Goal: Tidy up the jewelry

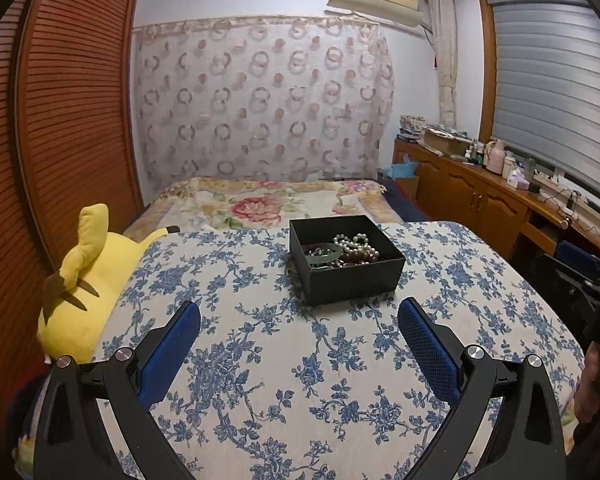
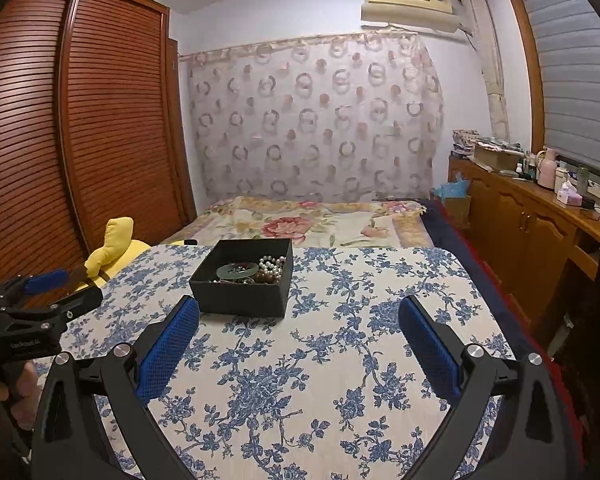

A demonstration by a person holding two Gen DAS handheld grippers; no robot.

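Jewelry lies heaped in a black box point(image 1: 346, 260) that stands on the tabletop point(image 1: 260, 360), which is covered in a white cloth printed with blue flowers; inside the box a string of white pearls point(image 1: 354, 242) sits toward the far right corner, a green bangle point(image 1: 324, 254) lies just left of the pearls, and brownish beads point(image 2: 266, 277) lie touching them on the near side. Left gripper point(image 1: 300, 322) hangs on the near side of the box, fingers spread wide and holding nothing, the box's near wall showing between its blue pads point(image 1: 172, 354); right gripper point(image 2: 300, 320) is likewise released and empty, near the box and to its right, with its left pad point(image 2: 168, 350) just short of the box's near left corner. A yellow plush toy point(image 1: 80, 280) lies well left of the box, against the tabletop's edge; beyond the box a bed point(image 1: 260, 204) with a floral cover stretches away.
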